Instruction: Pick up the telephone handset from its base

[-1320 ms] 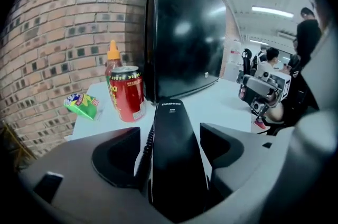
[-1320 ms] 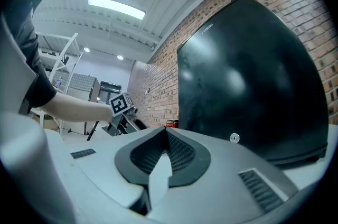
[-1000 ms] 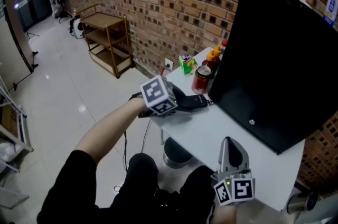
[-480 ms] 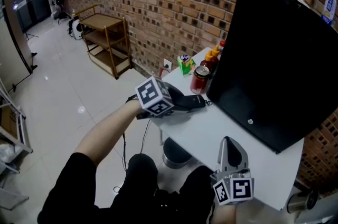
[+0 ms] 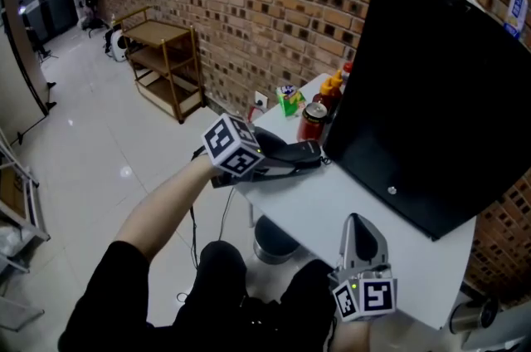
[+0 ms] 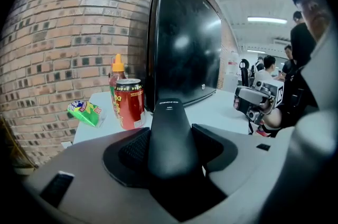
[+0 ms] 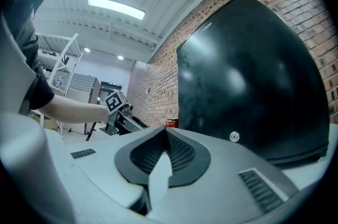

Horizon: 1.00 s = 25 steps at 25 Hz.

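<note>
A black telephone handset (image 5: 304,152) is held over the left end of the white table (image 5: 332,205), with my left gripper (image 5: 280,157) shut on it. In the left gripper view the handset (image 6: 168,122) runs straight out between the two pads, which press on its sides, and the left gripper (image 6: 171,139) points slightly down. The phone's base is hidden under the gripper and handset. My right gripper (image 5: 357,222) rests level near the table's front edge. Its jaws meet at the tip with nothing between them, as the right gripper (image 7: 163,133) view shows.
A red drink can (image 5: 314,123) stands just behind the handset, with sauce bottles (image 5: 335,86) and a green packet (image 5: 290,100) beyond it. A large black monitor (image 5: 440,93) fills the table's right side. A wooden shelf (image 5: 170,64) stands by the brick wall at left.
My left gripper has shifted slightly up and to the left with the handset in it, and has tilted a little. The right gripper has stayed in place.
</note>
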Tool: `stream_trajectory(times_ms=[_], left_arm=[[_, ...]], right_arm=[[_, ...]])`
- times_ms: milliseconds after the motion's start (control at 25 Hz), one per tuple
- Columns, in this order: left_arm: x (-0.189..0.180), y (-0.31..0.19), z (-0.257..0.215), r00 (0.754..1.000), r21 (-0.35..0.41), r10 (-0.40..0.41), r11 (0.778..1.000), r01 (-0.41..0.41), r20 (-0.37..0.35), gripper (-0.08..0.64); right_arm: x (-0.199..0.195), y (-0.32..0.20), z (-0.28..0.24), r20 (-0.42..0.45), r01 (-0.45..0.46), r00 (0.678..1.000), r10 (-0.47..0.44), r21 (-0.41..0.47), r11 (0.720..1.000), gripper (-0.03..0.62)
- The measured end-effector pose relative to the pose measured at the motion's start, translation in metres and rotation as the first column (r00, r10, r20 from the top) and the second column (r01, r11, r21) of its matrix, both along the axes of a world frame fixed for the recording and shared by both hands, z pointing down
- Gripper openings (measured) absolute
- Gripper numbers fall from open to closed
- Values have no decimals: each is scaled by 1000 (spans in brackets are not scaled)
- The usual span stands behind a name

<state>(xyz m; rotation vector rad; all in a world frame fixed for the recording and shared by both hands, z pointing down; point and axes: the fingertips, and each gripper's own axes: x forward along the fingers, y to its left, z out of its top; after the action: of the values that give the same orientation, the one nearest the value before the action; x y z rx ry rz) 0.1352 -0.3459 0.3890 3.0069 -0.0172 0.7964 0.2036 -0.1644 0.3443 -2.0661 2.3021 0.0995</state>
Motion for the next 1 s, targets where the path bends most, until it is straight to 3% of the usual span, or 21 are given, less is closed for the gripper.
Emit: stream_trajectory(times_ms=[120,280,400,480,560,720,800,1000], left_arm=[[-2,-2,-11,999,8,-10,1000,10,-39,256],[-15,-10,-35,984,11,-60,998,63,-168,256],[-33,-11,-57,950,2,-92,995,97,-297,256],[-50,-10,-73,911,-14,-115,993,120,-397,256],[-72,-9,-89,842,-59,-148,989,138,-518,256],[-128,-7,-113,656,-157,-228,973,167,-719,256],[-153,-4,-116,579,-195,-249,969,155,-776,255],[-196,-4,-120,428,-254,-292,956,145,-855,255]], right_arm=[[-1,-1,0,-2,1,1000,-1,-1,1000,11],[-3,-3,1,-5,9,1000,-9,-6,1000,11],[-6,-6,-1,-17,19,1000,-19,-8,1000,11],[-8,-7,-4,-24,26,999,-26,-7,1000,11],[-11,-8,-6,-28,32,999,-32,-4,999,11],[-18,-9,-7,-38,44,998,-44,-2,999,11],[-20,-9,-8,-39,46,998,-46,0,999,9],[-23,-7,-8,-36,47,998,-47,-1,999,11]])
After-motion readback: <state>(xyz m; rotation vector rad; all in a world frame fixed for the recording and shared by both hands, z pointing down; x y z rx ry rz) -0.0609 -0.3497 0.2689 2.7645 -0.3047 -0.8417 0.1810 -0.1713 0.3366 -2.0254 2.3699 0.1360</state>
